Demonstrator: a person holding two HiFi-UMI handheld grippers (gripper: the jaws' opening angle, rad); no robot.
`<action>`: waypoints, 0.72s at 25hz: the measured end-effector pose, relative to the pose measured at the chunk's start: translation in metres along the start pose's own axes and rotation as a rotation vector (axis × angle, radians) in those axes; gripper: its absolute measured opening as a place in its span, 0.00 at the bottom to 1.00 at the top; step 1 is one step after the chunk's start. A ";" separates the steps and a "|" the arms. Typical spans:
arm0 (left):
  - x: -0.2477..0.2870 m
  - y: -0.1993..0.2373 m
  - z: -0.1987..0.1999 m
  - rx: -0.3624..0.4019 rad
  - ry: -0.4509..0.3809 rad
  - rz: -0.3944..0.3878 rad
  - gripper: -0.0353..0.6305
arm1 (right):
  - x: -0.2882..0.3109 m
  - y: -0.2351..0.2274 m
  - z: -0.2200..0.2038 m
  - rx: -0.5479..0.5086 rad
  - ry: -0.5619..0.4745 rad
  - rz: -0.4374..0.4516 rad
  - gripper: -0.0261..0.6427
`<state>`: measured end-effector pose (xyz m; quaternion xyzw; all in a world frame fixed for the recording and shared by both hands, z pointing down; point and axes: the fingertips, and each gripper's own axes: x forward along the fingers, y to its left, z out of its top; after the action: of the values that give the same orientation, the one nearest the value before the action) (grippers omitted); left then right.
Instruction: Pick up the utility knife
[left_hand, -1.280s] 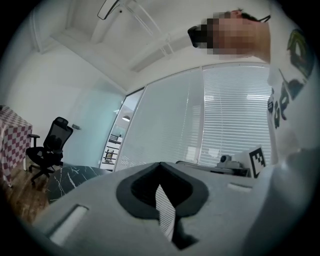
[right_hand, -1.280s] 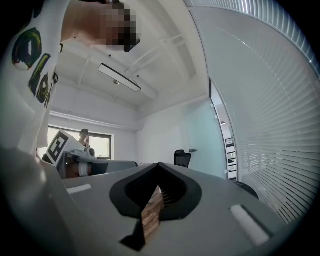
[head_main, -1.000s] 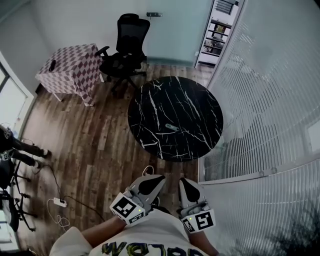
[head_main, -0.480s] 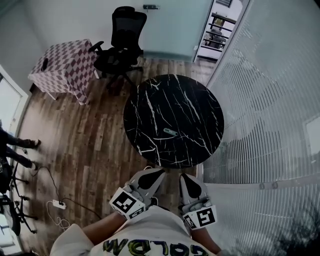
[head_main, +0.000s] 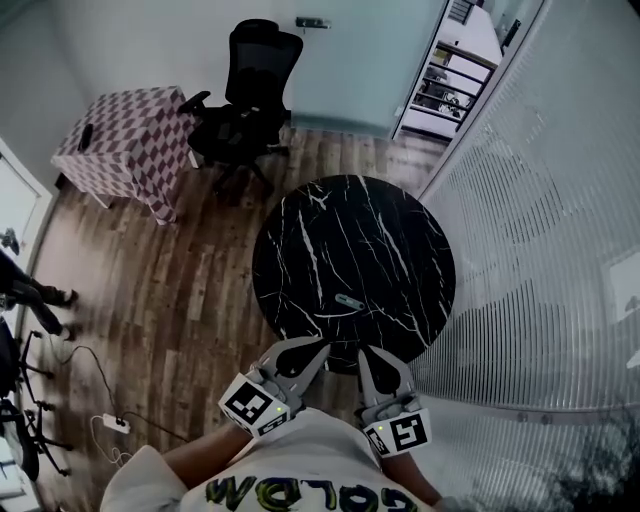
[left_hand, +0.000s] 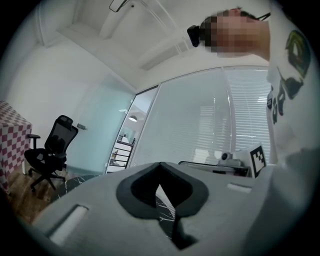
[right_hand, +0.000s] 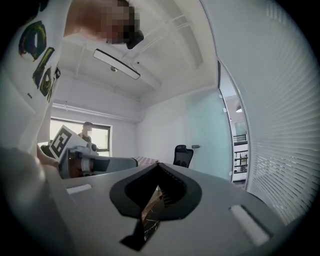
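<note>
Nearest the camera, the person's light printed shirt (head_main: 290, 480) fills the bottom of the head view. Both tools are held out level in front of it, side by side.

Left tool (head_main: 312, 346): jaws drawn together with only a narrow slit between them, nothing gripped. Right tool (head_main: 371, 354): jaws fully together, nothing gripped. From above, both tips sit at the near edge of the worktop (head_main: 300, 230). Whether they reach over the edge cannot be determined.

The worktop is round, black with white veining. The utility knife (head_main: 349, 301) lies flat on it, close to the near edge and slightly right of the centre line. It is apart from both tools and untouched. No other item is seen on the worktop.

The worktop stands on a wooden plank floor (head_main: 180, 300). A white power strip (head_main: 112, 424) with trailing cable lies on the floor at the near left.

To the right runs a glass wall with horizontal blinds (head_main: 540, 250).

Beyond the far edge of the worktop stands a black office chair (head_main: 245, 100). A table under a checked cloth (head_main: 125, 140) stands to the left of the chair.

At the far right, an open doorway (head_main: 445, 95) shows shelving behind it.
</note>
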<state>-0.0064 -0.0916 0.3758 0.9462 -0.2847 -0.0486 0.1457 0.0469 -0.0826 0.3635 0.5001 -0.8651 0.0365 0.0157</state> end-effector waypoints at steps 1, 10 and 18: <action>0.003 0.008 0.002 0.002 0.000 -0.003 0.06 | 0.009 -0.002 0.001 -0.003 -0.001 -0.001 0.04; 0.031 0.052 0.007 0.004 0.030 -0.057 0.06 | 0.055 -0.027 0.001 0.004 -0.003 -0.055 0.04; 0.054 0.063 -0.009 -0.022 0.072 -0.060 0.06 | 0.060 -0.053 -0.016 0.022 0.042 -0.082 0.04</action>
<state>0.0066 -0.1694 0.4030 0.9538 -0.2503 -0.0220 0.1645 0.0626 -0.1595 0.3859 0.5345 -0.8428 0.0560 0.0299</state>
